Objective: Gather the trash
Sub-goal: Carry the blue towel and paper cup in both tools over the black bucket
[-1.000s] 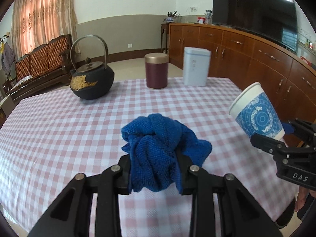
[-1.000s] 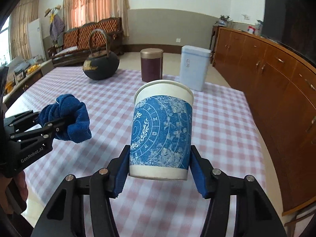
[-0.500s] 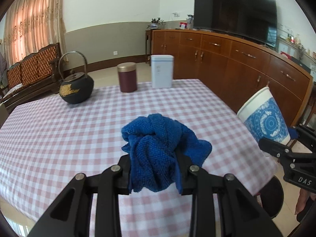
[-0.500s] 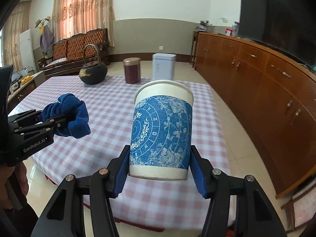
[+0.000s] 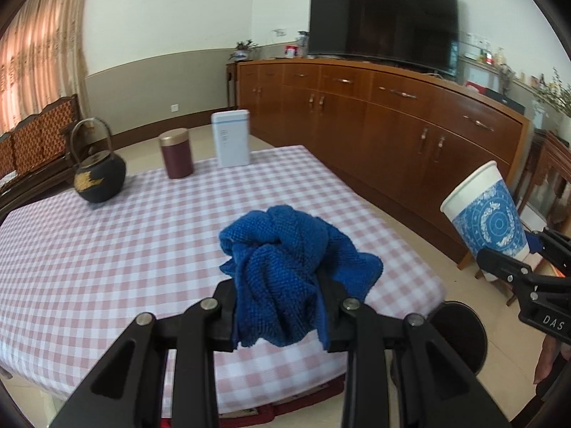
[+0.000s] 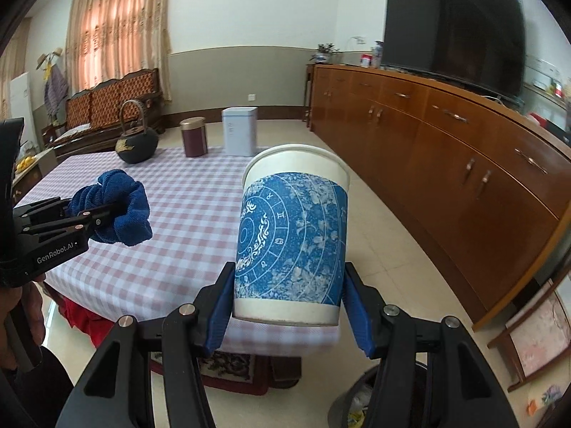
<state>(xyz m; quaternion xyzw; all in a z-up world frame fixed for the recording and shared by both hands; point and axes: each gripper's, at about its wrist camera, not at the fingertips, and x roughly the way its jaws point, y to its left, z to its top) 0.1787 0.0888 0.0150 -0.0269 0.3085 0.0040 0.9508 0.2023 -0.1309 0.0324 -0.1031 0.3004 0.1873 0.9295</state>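
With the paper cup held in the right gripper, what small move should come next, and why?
Probably move the right gripper a little to the right and lower, then release. It is shut on the paper cup, held past the table edge, and the trash bin on the floor shows below it and partly to its right. The left gripper only holds the blue cloth.

Checked table [image 5: 107, 249] | far end, left to right: black kettle [image 5: 100, 178], maroon tin [image 5: 177, 158], white box [image 5: 231, 143] | wooden sideboard [image 5: 392, 121] along right wall, TV [image 5: 383, 21] on it | wooden bench [image 6: 114, 100] under curtains [image 6: 117, 25]
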